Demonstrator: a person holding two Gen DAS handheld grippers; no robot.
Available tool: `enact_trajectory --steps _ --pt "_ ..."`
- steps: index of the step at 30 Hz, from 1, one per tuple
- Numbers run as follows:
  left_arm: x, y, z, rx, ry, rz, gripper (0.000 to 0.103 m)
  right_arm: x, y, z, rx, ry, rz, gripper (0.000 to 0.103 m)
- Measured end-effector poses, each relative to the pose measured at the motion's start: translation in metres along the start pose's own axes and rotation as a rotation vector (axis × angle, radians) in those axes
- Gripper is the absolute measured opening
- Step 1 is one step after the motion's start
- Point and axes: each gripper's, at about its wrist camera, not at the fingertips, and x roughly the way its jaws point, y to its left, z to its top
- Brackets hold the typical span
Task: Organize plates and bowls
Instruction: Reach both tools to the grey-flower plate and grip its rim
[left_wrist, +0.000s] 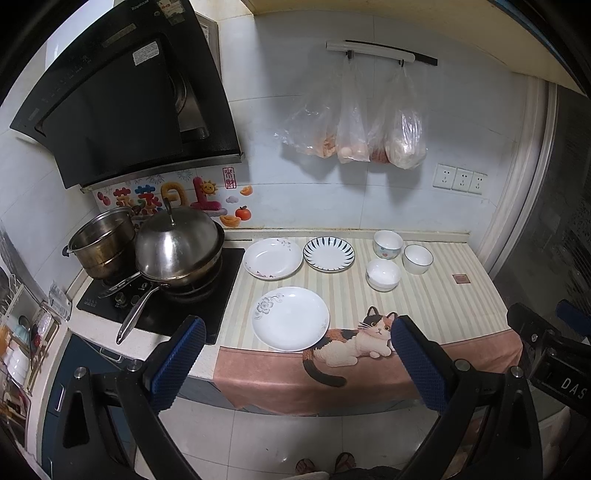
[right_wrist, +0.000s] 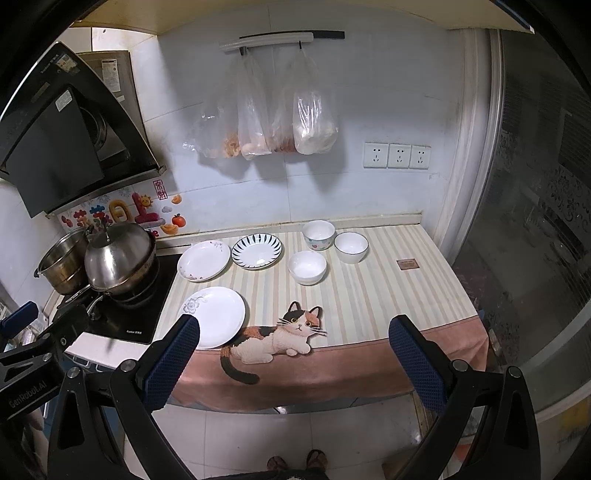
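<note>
Three shallow white porcelain plates — near floral plate (left_wrist: 290, 318), far floral plate (left_wrist: 273, 258), blue-striped plate (left_wrist: 328, 254) — and three white bowls (left_wrist: 383, 274) are being kept apart, unstacked, on the striped cat-print cloth surface (left_wrist: 436, 306); sorting is judged not yet begun. Left claw (left_wrist: 297, 363) and right claw (right_wrist: 293, 363) are being held released and empty, short of the edge, probably for approach
</note>
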Motion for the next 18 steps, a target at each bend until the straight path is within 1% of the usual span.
enact_trajectory --steps 2,6,10,12,14,16,18 --pt "-0.002 -0.004 -0.003 0.002 -0.002 0.003 0.103 -0.003 0.001 0.001 0.004 -0.003 0.0 0.103" --pt "0.003 0.004 0.0 0.001 -0.003 0.014 0.103 -0.003 0.001 0.002 0.024 -0.01 -0.002 0.103" --pt "0.022 0.016 -0.001 -0.006 -0.007 0.045 0.103 0.009 0.001 0.0 0.059 -0.017 -0.002 0.103" --pt "0.042 0.024 -0.003 -0.008 -0.01 0.08 0.103 0.025 0.001 -0.003 0.065 -0.02 0.017 0.103" --pt "0.065 0.031 -0.002 -0.017 -0.002 0.107 0.103 0.047 0.004 -0.006 0.063 0.0 0.045 0.103" --pt "0.087 0.039 0.0 -0.028 0.026 0.121 0.103 0.077 0.007 -0.008 0.066 0.054 0.097 0.103" --pt "0.122 0.051 -0.001 -0.06 0.07 0.135 0.103 0.112 0.009 -0.012 0.086 0.111 0.16 0.103"
